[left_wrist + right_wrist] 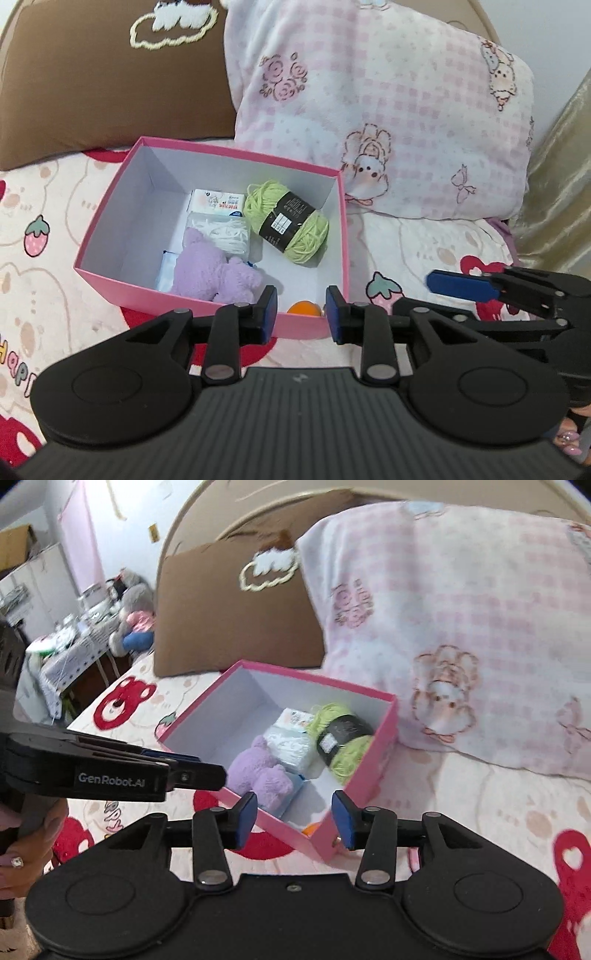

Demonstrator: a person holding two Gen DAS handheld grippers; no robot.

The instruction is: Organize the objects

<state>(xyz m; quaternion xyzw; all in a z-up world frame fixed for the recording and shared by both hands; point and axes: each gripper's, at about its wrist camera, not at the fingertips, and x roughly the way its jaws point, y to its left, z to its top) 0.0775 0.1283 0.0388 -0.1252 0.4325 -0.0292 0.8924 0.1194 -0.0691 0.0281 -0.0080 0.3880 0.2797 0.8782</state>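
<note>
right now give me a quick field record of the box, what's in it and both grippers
box: pink box, lid off, on a printed bed cover
contents: green yarn ball, purple plush toy, white packets, orange ball at the near wall
left gripper: open, nothing between the fingers
right gripper: open, empty
behind box: brown pillow, pink checked pillow

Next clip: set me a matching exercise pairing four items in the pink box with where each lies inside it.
Items:
1. green yarn skein with black label
2. fluffy purple plush toy
3. small orange ball
4. white printed tissue pack

Places in the pink cardboard box, left wrist view:
A. near wall, mostly hidden
B. right side
C. far middle
D. near left

Pairs: 1-B, 2-D, 3-A, 4-C
</note>
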